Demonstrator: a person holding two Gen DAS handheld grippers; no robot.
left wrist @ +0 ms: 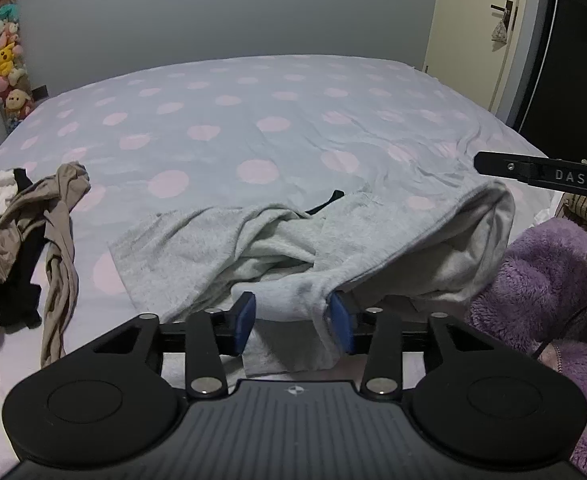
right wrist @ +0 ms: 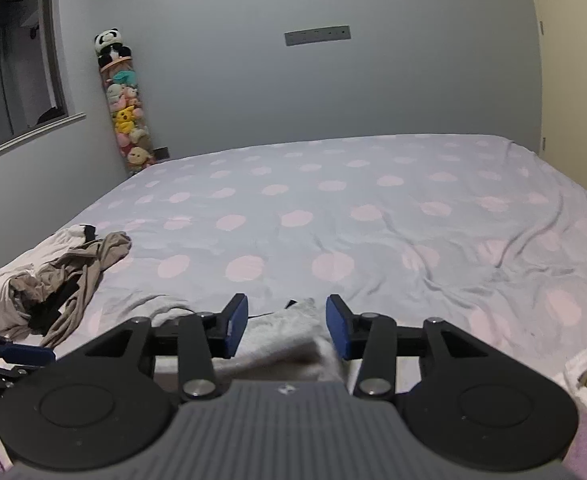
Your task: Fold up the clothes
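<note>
Plainly, the soft grey knit garment point(left wrist: 277, 248) lies crumpled on the near edge of the bed with the grey sheet dotted in pale pink point(left wrist: 253, 120), directly ahead of and partly under the left tongs point(left wrist: 293, 322). Those tongs stand open, the blue pads well apart, with a fold of grey cloth lying between them and bunched against the right-hand pad; whether that pad really bears on the cloth cannot be told. The right tongs point(right wrist: 287, 326) are open too, with a blurred hump of the same grey cloth rising between the pads.

To do this step well, each pair should probably close on a single edge or corner rather than a bunch, then lift and draw apart so the garment spreads flat farther up the bed before any fold is made.

Much is hard to read. The garment's shape, sleeves or legs, cannot be made out, and a small black scrap point(left wrist: 331, 200) shows at its far edge, its nature unclear. The tongs' bodies hide the nearest part of the cloth. Left of the left tongs sits a heap of beige, white and black clothes point(left wrist: 25, 240); to their right, purple fleece point(left wrist: 545, 300) is cut off by the frame.
</note>
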